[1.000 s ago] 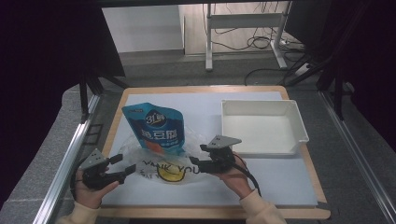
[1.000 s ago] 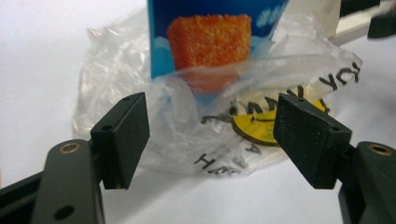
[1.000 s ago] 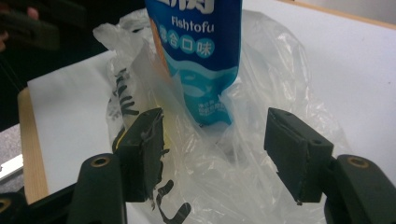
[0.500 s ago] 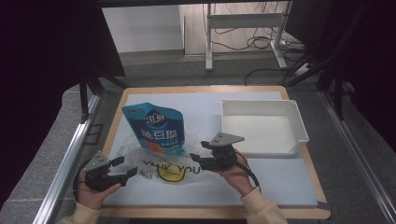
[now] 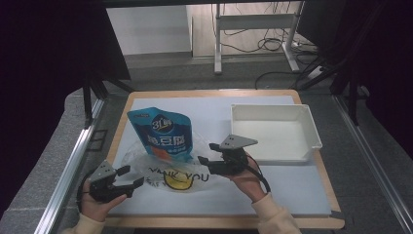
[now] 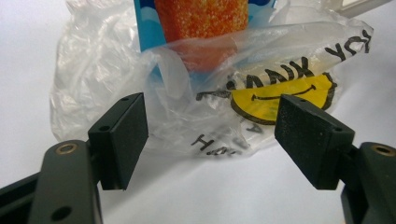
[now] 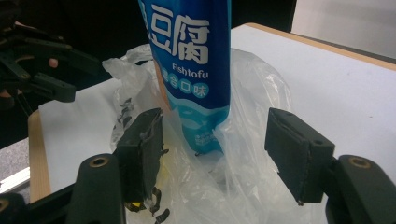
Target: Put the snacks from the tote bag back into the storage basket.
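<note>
A blue pouch (image 5: 164, 132) of fish tofu lies on the white mat (image 5: 292, 187), its lower end tucked into the mouth of a clear plastic bag (image 5: 165, 170) printed with black letters and a yellow smiley. The bag spreads flat near the front edge of the table, between the two hands. The left gripper (image 5: 130, 176) sits at the bag's left edge, held low over the mat; in the left gripper view its jaws stand wide apart with the bag (image 6: 196, 107) lying just ahead of them and nothing between the pads. The right gripper (image 5: 207, 153) is at the bag's right side, pointing toward the pouch; in the right gripper view its jaws are spread and crumpled bag film (image 7: 243, 154) with the pouch (image 7: 191, 65) bottom lies between them, though whether the left pad touches the film cannot be told, and the right pad stands clear of it. A white tray (image 5: 311, 130) rests on the mat to the right, just beyond the right hand.
</note>
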`<state>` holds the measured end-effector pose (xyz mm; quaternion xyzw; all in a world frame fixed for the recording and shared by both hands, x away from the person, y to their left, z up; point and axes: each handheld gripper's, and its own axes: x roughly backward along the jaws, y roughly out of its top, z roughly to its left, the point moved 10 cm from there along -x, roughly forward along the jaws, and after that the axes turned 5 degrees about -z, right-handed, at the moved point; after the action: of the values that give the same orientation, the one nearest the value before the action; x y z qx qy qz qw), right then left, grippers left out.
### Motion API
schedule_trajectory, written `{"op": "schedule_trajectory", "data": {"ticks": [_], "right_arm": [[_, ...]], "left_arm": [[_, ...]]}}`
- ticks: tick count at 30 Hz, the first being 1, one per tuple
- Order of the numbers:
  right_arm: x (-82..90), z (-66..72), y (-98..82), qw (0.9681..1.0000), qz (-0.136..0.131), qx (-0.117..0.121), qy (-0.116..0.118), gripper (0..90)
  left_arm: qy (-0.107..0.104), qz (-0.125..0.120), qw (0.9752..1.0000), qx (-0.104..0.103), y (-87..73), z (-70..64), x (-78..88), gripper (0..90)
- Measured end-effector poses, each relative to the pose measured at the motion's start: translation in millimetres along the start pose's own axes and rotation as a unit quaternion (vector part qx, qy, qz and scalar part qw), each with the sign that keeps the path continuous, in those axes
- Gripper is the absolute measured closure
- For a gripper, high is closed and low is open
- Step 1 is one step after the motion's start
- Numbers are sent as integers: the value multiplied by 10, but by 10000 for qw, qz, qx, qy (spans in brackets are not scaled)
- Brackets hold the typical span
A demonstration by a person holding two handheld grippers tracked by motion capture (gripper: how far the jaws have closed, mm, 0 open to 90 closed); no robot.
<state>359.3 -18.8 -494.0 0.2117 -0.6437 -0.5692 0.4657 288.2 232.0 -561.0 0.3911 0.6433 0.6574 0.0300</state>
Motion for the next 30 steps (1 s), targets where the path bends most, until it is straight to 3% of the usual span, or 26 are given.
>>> {"op": "schedule_trajectory", "data": {"ticks": [13,30], "right_arm": [[-114,45,33,10000,37,39,63,372],[-284,44,367,9996,-204,67,161,376]], "left_arm": [[1,57,10000,56,-71,43,16,258],[-48,132,9999,-21,-92,0,-12,255]]}}
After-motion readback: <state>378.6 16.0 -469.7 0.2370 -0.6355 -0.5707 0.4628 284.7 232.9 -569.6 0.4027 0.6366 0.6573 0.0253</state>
